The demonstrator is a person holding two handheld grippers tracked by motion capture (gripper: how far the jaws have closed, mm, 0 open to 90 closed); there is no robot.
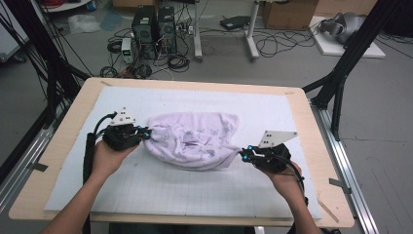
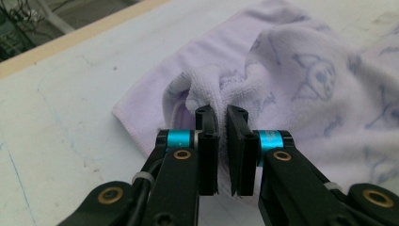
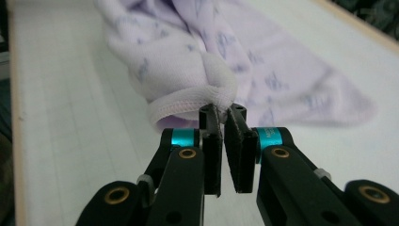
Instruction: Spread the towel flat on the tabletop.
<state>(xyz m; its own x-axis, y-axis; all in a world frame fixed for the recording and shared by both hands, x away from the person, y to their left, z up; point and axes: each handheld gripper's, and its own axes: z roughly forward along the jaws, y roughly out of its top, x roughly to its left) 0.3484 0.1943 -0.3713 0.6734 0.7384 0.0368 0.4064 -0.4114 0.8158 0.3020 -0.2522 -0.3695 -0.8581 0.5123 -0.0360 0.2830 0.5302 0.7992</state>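
Note:
A pale lilac towel [image 1: 192,139] printed with small dark figures lies bunched in the middle of the white gridded mat [image 1: 160,190]. My left gripper [image 1: 145,132] is at the towel's left end, shut on a pinched fold of the towel [image 2: 221,89]. At the towel's right front corner my right gripper [image 1: 243,154] is shut on the hemmed edge of the towel [image 3: 207,94]. The cloth hangs stretched and slightly lifted between the two grippers. In both gripper views the black jaws stand close together with cloth nipped at their tips.
The mat covers a wooden table [image 1: 316,146] with a bare rim all round. Black frame struts [image 1: 341,73] stand at the right and left rear corners. Computers and cables [image 1: 153,34] lie on the floor beyond the table.

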